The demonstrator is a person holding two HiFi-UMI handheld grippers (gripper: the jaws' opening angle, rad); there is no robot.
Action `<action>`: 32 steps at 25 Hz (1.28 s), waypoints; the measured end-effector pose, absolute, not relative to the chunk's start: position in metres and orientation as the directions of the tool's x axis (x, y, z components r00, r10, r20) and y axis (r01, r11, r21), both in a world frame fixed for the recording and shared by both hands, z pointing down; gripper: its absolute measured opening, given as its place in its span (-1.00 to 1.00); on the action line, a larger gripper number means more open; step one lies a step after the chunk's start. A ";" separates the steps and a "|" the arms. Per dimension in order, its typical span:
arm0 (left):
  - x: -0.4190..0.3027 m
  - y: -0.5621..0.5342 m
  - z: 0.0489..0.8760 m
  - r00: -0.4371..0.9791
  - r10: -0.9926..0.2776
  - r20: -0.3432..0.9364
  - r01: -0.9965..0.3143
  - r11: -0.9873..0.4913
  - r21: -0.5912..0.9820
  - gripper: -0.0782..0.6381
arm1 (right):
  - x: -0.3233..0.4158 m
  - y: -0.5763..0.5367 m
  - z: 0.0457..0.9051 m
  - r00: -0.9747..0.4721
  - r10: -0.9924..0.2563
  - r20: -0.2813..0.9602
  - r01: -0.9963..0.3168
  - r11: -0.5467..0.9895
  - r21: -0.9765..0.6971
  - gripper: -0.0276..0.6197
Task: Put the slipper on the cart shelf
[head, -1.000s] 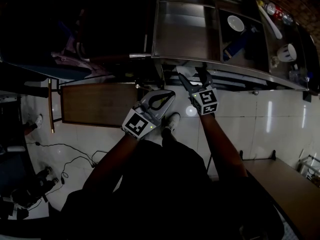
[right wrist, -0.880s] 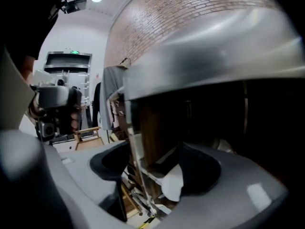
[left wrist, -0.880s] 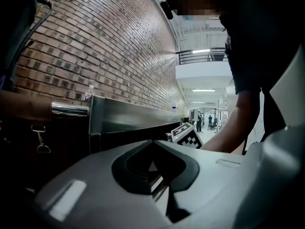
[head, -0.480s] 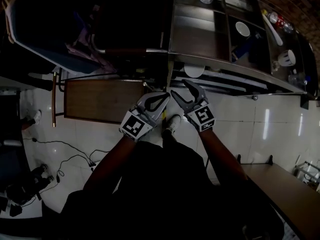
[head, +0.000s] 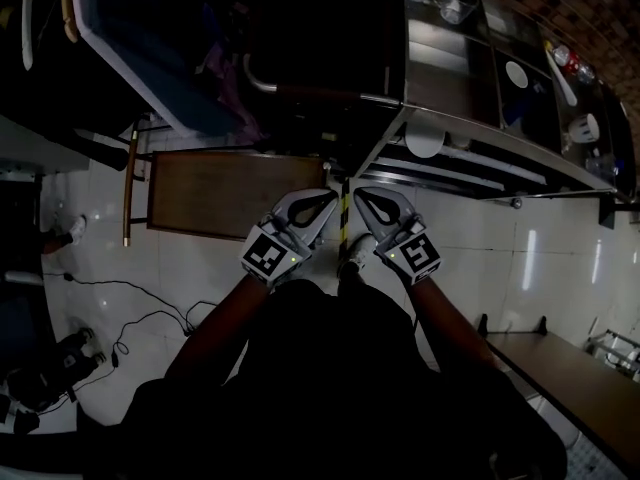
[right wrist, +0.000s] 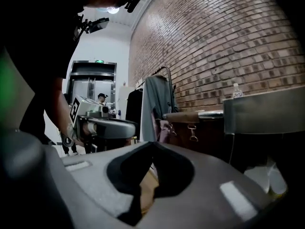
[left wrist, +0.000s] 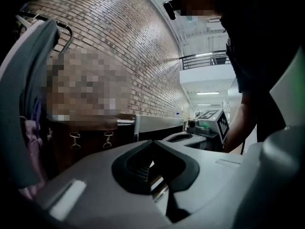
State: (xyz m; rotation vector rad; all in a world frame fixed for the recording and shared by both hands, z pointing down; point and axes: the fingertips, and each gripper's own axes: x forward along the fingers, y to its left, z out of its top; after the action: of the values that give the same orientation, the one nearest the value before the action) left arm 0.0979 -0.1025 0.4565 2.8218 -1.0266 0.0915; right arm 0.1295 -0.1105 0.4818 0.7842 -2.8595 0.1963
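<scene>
A white slipper (head: 425, 140) lies on the lower shelf of the steel cart (head: 440, 78) at the upper right of the head view; it shows again as a pale shape (right wrist: 267, 175) low on the right of the right gripper view. My right gripper (head: 358, 194) hangs over the floor, apart from the cart. Its jaws have just been closing and now meet with nothing between them (right wrist: 152, 143). My left gripper (head: 333, 197) is close beside it, tips together and empty (left wrist: 152, 142).
A brown wooden table (head: 230, 193) stands just beyond the grippers. Clothes on a rack (head: 150, 58) hang at the upper left. Bowls and cups (head: 515, 73) sit on the cart's top. Cables (head: 140, 323) trail on the floor at the left, and a bench (head: 570, 368) is at the lower right.
The right gripper has drawn back from the cart's lower shelf and its open jaws have shut. Both grippers now sit side by side, and the cart has slid to the right.
</scene>
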 end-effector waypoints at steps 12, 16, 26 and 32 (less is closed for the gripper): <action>-0.039 -0.055 0.452 0.750 -0.655 0.098 -0.661 -0.746 0.077 -0.78 | 0.008 -0.048 0.452 -0.857 -0.483 0.183 -0.505 0.856 -0.109 -0.91; -0.063 -0.040 0.445 0.773 -0.629 0.084 -0.634 -0.770 0.068 -0.78 | -0.025 -0.027 0.443 -0.852 -0.491 0.178 -0.512 0.854 -0.091 -0.91; -0.095 0.007 0.435 0.836 -0.542 0.084 -0.549 -0.829 0.105 -0.78 | -0.073 0.015 0.434 -0.820 -0.542 0.187 -0.565 0.818 -0.106 -0.91; -0.101 0.017 0.430 0.822 -0.563 0.079 -0.569 -0.814 0.121 -0.78 | -0.077 0.029 0.430 -0.830 -0.519 0.204 -0.547 0.828 -0.122 -0.91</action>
State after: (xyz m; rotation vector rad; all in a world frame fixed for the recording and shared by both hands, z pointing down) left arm -0.1008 0.0167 0.4297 2.8655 -0.8949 0.0590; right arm -0.0772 0.0294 0.4300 0.8365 -2.8468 0.2632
